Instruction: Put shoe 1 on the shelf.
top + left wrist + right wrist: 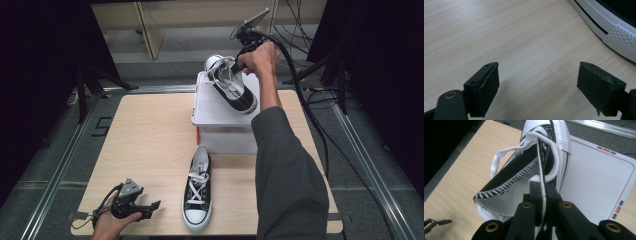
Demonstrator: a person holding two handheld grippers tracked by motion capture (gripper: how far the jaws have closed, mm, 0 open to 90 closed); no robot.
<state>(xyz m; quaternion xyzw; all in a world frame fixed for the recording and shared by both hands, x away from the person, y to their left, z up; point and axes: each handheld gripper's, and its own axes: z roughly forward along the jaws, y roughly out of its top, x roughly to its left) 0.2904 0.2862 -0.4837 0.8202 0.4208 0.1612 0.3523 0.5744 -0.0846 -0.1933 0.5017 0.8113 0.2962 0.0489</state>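
Observation:
A black-and-white sneaker [231,82] is lifted over a white box [215,110] at the table's far side, its toe pointing away. My right gripper [241,59] is shut on that shoe's side wall by the eyelets [543,187], and the laces [499,157] hang loose. The box lid [594,182] lies beneath. A second matching sneaker [197,190] lies flat on the table near the front, toe towards me. At the front left my left gripper [151,207] rests open just above the wood [539,75], with nothing between its jaws. That sneaker's toe cap [616,30] is just beyond its right jaw.
The wooden table [145,135] has bare room on its left half. A grey sleeve [285,170] crosses the right side. The right gripper's cable [315,130] trails over the right edge. Metal rails [65,160] and dark stands flank the table.

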